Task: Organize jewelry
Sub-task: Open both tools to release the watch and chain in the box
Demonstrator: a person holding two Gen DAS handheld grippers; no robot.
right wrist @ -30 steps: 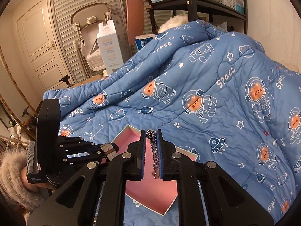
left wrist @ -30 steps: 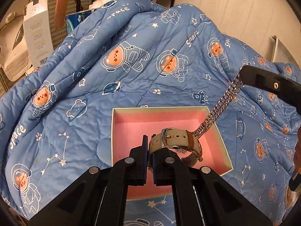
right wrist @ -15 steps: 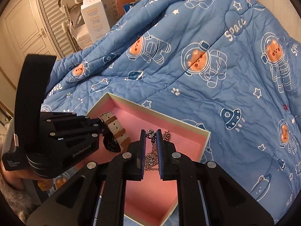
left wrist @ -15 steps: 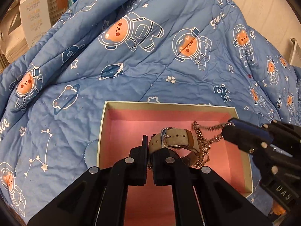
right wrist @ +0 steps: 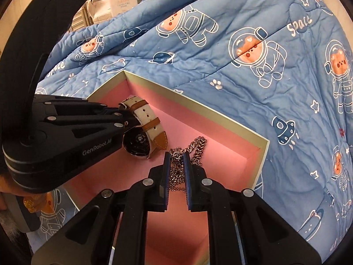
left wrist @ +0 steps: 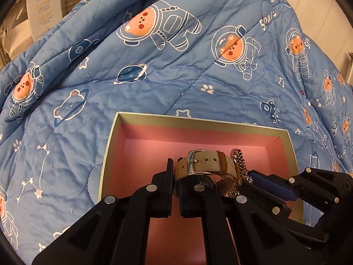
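The quilt point(left wrist: 176, 88) was soft, puckered blue cloth. The box point(right wrist: 198, 105) looked like matt pink card. The watch point(right wrist: 143, 130) had woven cloth and leather straps; the chain point(right wrist: 196, 145) was shiny metal.

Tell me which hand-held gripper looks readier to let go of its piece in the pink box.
Probably the right hand-held gripper: its chain already pools on the pink box floor, while the left one's watch seems partly raised.

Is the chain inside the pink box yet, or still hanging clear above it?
Inside. The chain lies bunched on the box floor beside the watch, its upper end still pinched by the right gripper.
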